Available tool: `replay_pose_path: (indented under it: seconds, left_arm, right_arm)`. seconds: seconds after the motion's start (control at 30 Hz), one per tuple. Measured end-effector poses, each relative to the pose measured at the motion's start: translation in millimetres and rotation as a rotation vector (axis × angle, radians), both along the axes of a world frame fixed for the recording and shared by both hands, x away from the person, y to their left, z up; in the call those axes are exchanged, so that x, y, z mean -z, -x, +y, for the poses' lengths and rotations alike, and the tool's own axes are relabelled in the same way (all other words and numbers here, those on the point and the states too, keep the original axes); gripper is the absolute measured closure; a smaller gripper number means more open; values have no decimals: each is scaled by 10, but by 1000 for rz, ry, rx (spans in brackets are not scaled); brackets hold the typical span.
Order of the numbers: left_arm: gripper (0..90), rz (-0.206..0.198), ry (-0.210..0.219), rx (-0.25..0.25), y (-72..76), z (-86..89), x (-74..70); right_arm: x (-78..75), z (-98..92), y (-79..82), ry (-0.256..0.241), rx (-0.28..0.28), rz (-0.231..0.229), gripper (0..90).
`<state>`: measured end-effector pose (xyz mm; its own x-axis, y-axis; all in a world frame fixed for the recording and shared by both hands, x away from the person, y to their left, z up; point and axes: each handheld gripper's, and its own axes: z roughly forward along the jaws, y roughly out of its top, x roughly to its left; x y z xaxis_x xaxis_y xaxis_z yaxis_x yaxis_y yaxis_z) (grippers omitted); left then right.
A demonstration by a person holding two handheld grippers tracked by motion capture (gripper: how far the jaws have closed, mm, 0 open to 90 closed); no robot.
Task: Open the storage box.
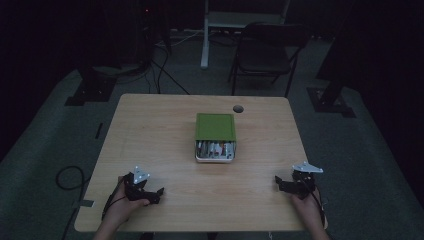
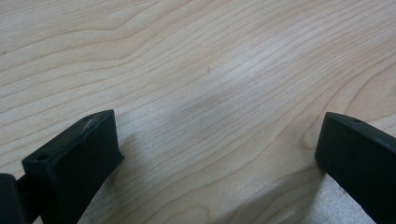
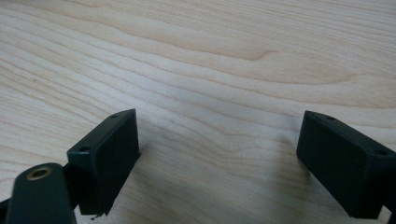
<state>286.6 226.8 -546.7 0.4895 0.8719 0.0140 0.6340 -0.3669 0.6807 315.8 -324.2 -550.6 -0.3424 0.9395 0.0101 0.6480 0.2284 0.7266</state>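
Box (image 1: 215,137) mid-counter (image 1: 150,130): green lid slid back, white tray front exposed with small items inside. Left gripper (image 1: 156,193) and right gripper (image 1: 278,182) fingers wide, empty.

Box (image 1: 215,137), centre of the high view: green lid covers the rear portion; contents in the uncovered front strip too small and dim to identify. Left gripper (image 1: 159,192), lower left: its hand's forearm cut off by the bottom edge. Right gripper (image 1: 278,181), lower right: forearm likewise cut off. Left gripper view: both jaws clipped by the lower edge, the right one also by the side. Right gripper view: the same. Chair (image 1: 267,50), top of the high view: largely lost in darkness.
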Motion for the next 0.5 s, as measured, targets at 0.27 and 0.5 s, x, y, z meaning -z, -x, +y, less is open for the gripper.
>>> replay_pose_path:
  seconds: [0.27, 0.5]
  left_arm:
    - [1, -2, 0, 0, 4, 1, 2]
    - [2, -3, -1, 22, 11, 0, 1]
  right_arm:
    - [3, 1, 2, -1, -4, 0, 125]
    - [3, 1, 2, 0, -4, 0, 125]
